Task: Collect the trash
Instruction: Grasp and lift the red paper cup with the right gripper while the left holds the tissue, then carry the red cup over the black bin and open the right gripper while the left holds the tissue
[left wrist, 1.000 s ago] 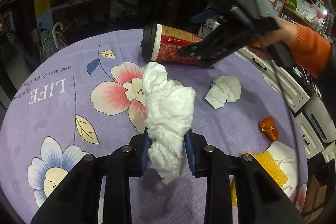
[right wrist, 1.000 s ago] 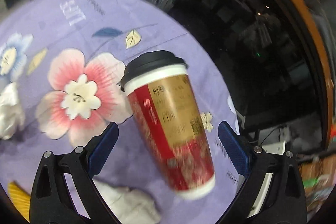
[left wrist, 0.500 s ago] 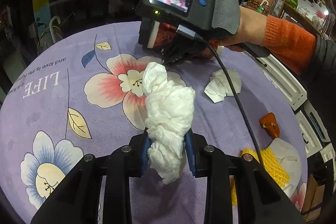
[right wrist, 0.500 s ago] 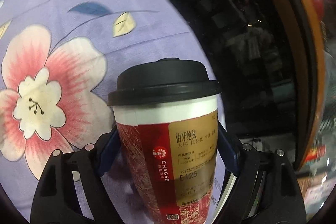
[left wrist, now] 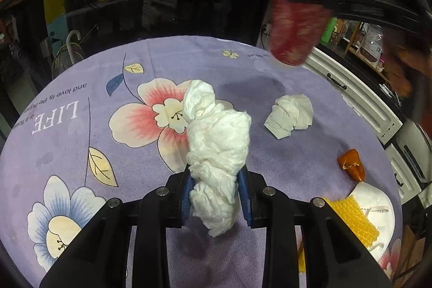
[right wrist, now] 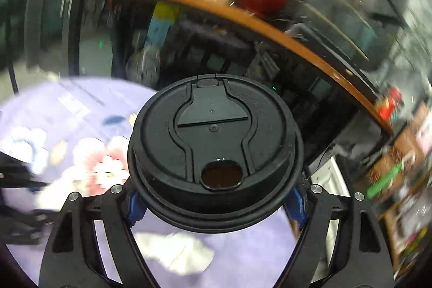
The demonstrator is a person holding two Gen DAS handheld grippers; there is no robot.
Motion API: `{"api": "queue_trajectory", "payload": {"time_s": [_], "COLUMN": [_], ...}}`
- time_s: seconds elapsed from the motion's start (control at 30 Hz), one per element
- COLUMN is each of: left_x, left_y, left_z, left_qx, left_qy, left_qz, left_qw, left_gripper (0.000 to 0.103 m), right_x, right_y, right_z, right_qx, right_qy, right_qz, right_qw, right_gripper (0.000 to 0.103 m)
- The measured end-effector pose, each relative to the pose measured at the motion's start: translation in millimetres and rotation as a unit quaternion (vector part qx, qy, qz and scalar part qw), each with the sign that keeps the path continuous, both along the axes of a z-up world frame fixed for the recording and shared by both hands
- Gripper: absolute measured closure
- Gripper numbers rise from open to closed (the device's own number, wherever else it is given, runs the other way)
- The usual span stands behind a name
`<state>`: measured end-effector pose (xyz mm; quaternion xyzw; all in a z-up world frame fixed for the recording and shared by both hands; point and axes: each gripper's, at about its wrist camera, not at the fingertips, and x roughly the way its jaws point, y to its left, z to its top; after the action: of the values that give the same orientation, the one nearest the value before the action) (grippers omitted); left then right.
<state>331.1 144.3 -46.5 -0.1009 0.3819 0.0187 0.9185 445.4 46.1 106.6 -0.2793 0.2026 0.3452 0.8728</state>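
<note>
Clamped between the blue pads of the left gripper is a tall wad of white tissue, its top rising above the fingers over the purple flowered tablecloth. Further out on the cloth lies a second crumpled tissue, and to the right a small orange scrap beside a white N95 mask with a yellow mesh piece touching it.

Up at the far right, the right gripper is closed around a paper cup — red, blurred, lifted clear of the table. From its own camera the cup's black lid fills the view, sip hole uncovered, both blue pads pressed against the cup just under the rim.
</note>
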Motion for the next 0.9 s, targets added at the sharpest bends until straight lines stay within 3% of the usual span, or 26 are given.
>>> {"api": "queue_trajectory", "payload": {"time_s": [0.17,0.33,0.67,0.9], "left_x": [-12.4,-40.1,-97.3,-120.1], "left_y": [-21.4,-58.7,-144.6,-208.6], "left_z": [19.5,37.9,48.5,48.2], "left_qx": [0.011,-0.003,-0.015,-0.022], "left_qy": [-0.017,-0.033,-0.049,-0.050], "left_qz": [-0.013,-0.050,-0.119,-0.174], "left_qw": [0.9997,0.9982,0.9915,0.9832], "left_gripper": [0.074,0.074,0.073,0.073], "right_x": [-47.3,-101.1,-200.7,-237.9], "right_y": [-55.2,-111.9,-219.0,-293.7], "right_z": [14.0,20.0,-0.8,-26.3], "right_qx": [0.038,0.080,0.124,0.137], "right_qy": [0.011,0.029,0.028,0.028], "right_qz": [-0.013,-0.036,-0.103,-0.172], "right_qw": [0.999,0.996,0.987,0.975], "right_gripper": [0.023,0.023,0.023,0.023]}}
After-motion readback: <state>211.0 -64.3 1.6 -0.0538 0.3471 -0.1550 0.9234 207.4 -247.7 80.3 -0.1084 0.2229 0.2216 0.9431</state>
